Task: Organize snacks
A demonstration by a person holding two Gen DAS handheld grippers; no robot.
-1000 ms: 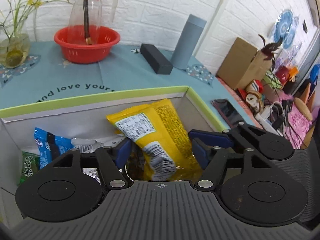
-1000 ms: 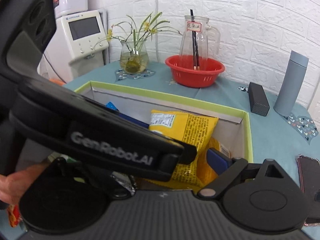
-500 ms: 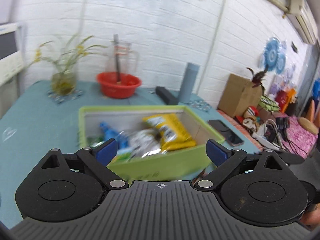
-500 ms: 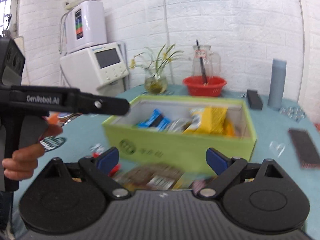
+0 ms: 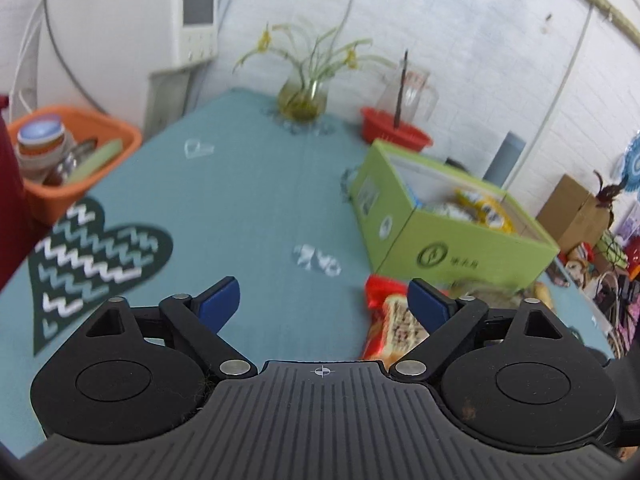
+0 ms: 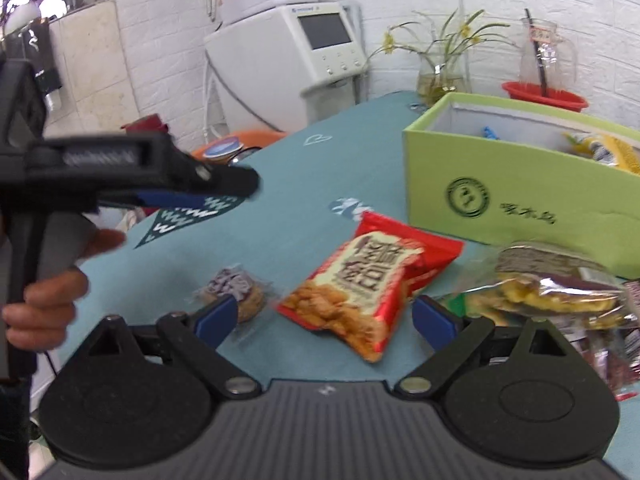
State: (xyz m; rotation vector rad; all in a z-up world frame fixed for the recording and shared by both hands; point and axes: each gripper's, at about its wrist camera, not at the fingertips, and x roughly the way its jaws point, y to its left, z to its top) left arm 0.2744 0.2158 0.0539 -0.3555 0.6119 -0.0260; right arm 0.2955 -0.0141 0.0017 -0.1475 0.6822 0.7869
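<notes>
Both grippers withdrawn from green box (image 6: 516, 184), bare tablecloth (image 5: 248, 208) leftward

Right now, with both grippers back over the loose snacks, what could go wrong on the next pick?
1. The right gripper, open, hovers near the red snack bag; the puffy bag could slip from its pads.
2. The clear-wrapped pastries lie against the green box, leaving little finger room.
3. The left gripper, also open, hangs close by; both could collide.
</notes>
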